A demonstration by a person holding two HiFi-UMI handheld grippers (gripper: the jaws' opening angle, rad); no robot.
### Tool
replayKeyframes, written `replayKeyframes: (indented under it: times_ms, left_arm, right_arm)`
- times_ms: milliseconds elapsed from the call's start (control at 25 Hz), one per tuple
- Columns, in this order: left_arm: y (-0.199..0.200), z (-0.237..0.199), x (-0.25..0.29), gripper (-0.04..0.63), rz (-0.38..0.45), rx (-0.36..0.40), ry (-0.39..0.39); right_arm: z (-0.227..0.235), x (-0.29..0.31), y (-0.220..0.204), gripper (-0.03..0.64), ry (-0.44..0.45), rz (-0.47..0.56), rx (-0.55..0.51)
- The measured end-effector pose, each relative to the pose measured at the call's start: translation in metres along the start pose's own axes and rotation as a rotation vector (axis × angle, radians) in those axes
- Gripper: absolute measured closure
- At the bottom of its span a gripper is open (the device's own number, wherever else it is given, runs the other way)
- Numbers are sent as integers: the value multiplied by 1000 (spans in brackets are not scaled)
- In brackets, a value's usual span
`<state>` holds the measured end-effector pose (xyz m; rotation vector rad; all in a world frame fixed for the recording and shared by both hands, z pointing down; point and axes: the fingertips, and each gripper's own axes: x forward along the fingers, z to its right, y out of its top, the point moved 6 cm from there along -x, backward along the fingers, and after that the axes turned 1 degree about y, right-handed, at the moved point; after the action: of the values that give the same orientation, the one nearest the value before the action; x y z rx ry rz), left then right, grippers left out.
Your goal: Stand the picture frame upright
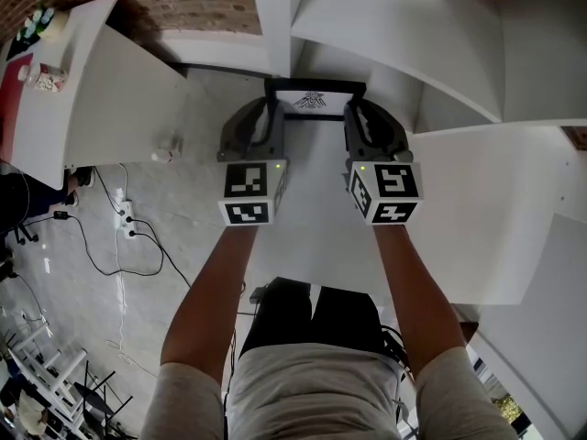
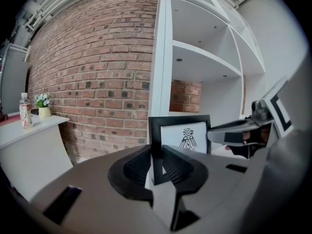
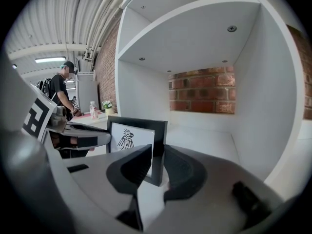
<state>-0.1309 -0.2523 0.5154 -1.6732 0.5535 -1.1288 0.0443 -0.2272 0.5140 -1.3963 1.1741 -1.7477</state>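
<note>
The frame (image 1: 315,100) stands upright on the white shelf (image 1: 316,186), its picture facing the person, with the left gripper (image 1: 271,110) closed on its left edge and the right gripper (image 1: 354,110) closed on its right edge, each pair of jaws a frame's thickness apart.

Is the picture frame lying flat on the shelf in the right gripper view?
No, the picture frame stands upright on the shelf, its side edge clamped between the jaws of the right hand-held gripper.
</note>
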Motion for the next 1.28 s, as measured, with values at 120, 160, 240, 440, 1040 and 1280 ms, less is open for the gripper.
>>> replayKeyframes:
  times_ms: [120,160,240,440,1040,1280]
  left_arm:
    - [-2,0,1,517,-9,0,0]
    - [-3,0,1,514,-15,1,0]
    - [-3,1,0,485,-23,0,2]
    - [-3,2,-1,470,-27,4,2]
    - [4,9,-33,465,-42,28,-8]
    - [8,27,-58,521,-54,39,2]
  right_arm:
    - [-1,1,-1,532,10,1,11]
    - [-1,1,-2,532,11,1,11]
    - [-1,0,-2,532,10,-1,12]
    - [0,-1,-6,532,7,-15,26]
    - [-10,-34,-2,531,41,-60,27]
    - [-22,-68,2,547,123,-79,-31]
